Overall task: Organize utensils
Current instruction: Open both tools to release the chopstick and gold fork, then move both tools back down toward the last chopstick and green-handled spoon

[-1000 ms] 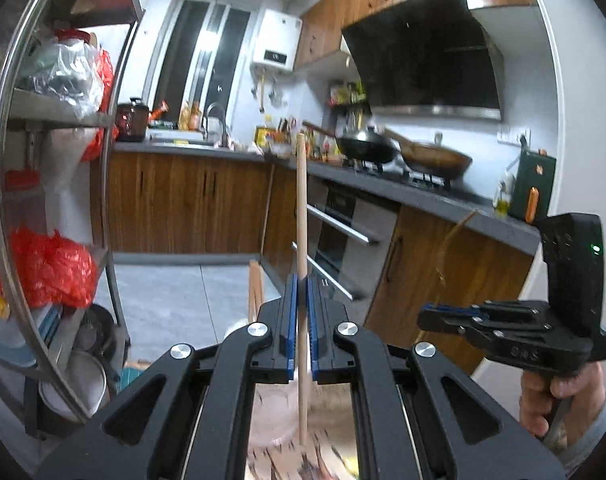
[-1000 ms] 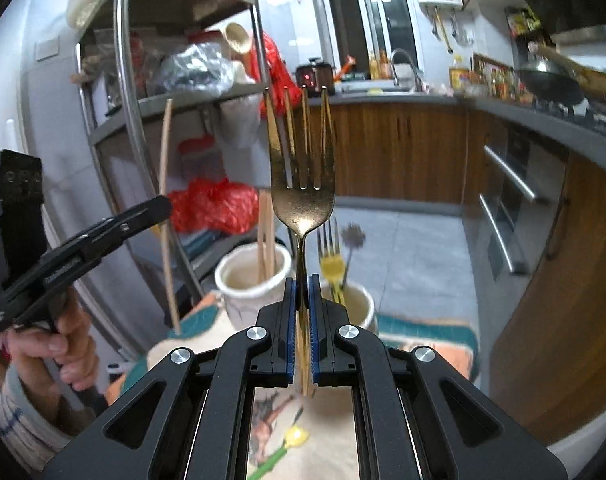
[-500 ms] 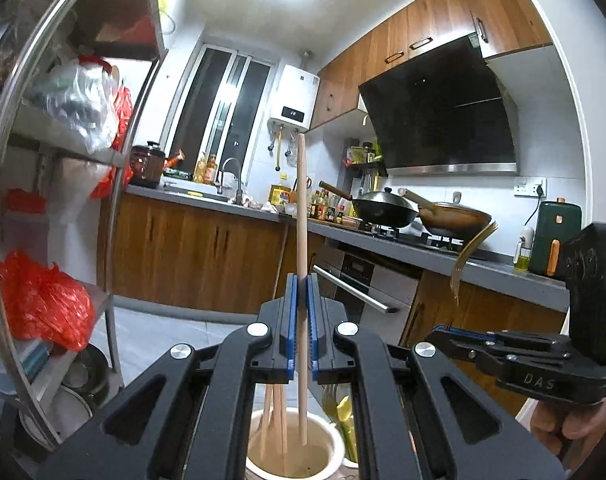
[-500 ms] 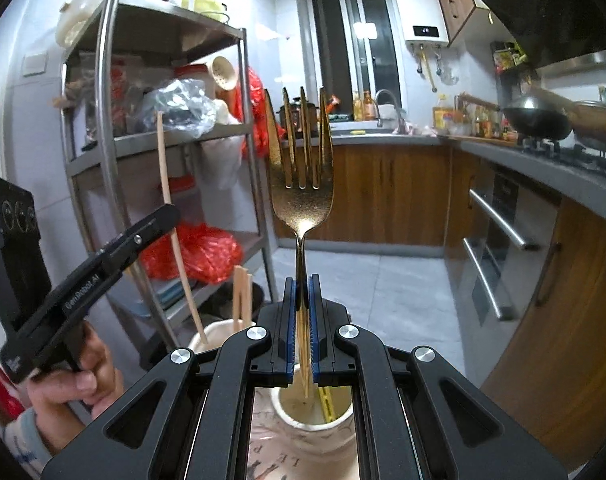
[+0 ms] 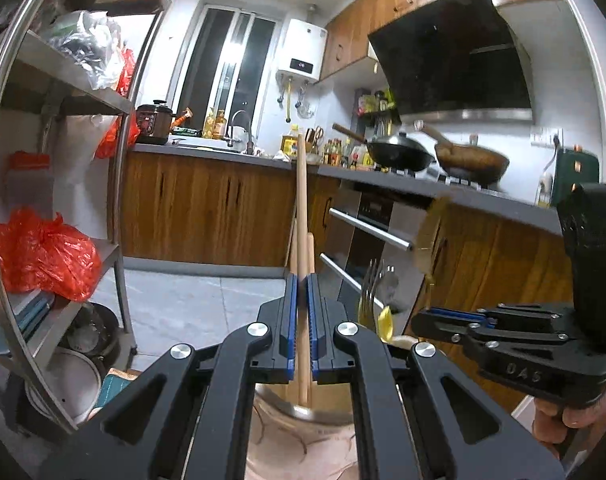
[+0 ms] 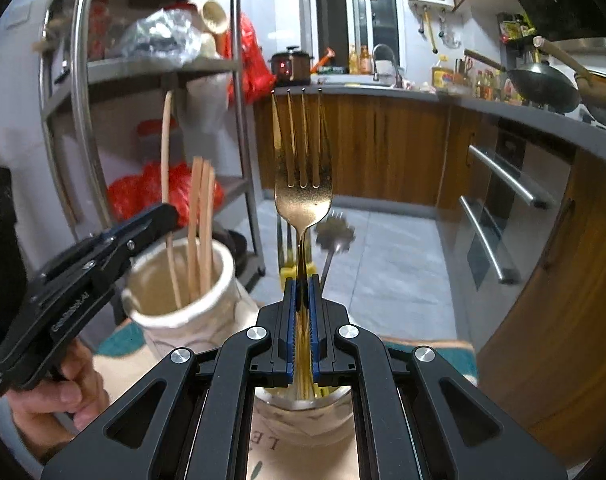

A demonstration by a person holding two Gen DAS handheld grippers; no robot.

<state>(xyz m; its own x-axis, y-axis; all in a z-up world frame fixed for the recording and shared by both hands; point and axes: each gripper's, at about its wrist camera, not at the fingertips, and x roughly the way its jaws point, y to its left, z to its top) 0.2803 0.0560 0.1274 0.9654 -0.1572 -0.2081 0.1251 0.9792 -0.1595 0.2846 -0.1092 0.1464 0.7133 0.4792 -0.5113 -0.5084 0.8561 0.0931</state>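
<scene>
My left gripper point(image 5: 302, 286) is shut on an upright wooden chopstick point(image 5: 301, 200). The chopstick's lower end reaches into the mouth of a white ceramic jar point(image 5: 303, 414), which holds a few more chopsticks. The right wrist view shows this jar point(image 6: 159, 316), the chopstick point(image 6: 165, 152) and the left gripper point(image 6: 165, 216) at the left. My right gripper point(image 6: 302, 286) is shut on the handle of a gold fork point(image 6: 303, 192), tines up. It is over a second white jar point(image 6: 303, 420) that holds other forks. The left wrist view shows the right gripper point(image 5: 421, 316) at the right with the blurred fork point(image 5: 429, 232).
A metal shelf rack point(image 5: 115, 184) with red bags stands close on the left. A counter with woks point(image 5: 399, 156) and an oven front point(image 6: 499, 208) lie on the right. The jars stand on a patterned cloth point(image 6: 115, 344). A hand point(image 6: 59, 404) grips the left tool.
Both grippers have come down over the jars. The chopstick's end now sits inside the left jar, and the fork's handle has sunk toward the right jar.
</scene>
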